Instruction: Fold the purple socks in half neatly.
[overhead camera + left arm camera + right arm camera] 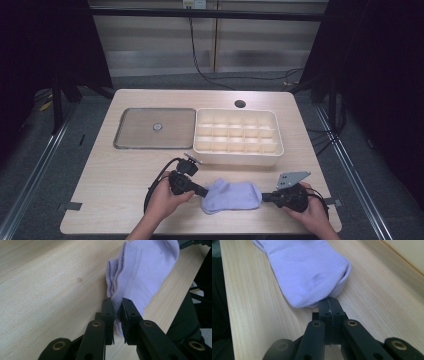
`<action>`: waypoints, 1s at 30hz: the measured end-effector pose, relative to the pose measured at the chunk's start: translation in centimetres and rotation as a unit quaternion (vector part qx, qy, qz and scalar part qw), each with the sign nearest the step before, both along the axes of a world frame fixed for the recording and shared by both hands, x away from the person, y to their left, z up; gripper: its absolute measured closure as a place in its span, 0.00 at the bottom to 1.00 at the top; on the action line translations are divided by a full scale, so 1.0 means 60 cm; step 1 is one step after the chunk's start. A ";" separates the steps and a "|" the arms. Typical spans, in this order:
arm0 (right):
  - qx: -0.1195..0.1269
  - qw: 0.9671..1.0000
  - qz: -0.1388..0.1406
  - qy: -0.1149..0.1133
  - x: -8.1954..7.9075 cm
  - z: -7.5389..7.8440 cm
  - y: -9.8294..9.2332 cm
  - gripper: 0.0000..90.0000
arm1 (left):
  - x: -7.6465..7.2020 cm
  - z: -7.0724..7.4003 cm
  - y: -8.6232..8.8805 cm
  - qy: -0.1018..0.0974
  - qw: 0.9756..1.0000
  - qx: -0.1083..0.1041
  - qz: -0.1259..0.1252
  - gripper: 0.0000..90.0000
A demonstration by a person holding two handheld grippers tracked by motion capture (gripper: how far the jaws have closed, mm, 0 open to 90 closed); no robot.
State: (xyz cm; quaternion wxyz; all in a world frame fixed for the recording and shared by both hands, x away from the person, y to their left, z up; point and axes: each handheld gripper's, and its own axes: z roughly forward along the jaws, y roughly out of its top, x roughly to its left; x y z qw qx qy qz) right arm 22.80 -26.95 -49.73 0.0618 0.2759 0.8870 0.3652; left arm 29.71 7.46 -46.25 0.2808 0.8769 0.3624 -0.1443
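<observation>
On the table's near edge, lavender sock lies flat between 2 grippers. Left gripper clamps its ribbed cuff; right gripper is closed, pinching the toe edge.

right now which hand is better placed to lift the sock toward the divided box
Left. The left gripper is shut on the sock at its ribbed cuff. The right gripper is shut at the toe end, apparently with no fabric between its fingers.

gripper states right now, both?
Left gripper: shut on the sock cuff.
Right gripper: jaws shut at the sock's toe; whether fabric is pinched cannot be told.
</observation>
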 end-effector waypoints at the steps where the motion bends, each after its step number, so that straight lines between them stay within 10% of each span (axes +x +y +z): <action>1: 0.000 1.000 -0.001 0.001 -0.001 0.000 0.001 1.00 | 0.000 0.001 0.001 0.003 1.000 -0.004 0.004 0.90; 30: 0.001 1.000 0.028 0.002 -0.002 0.001 0.033 1.00 | 0.000 0.020 0.011 0.019 0.999 -0.025 0.013 0.90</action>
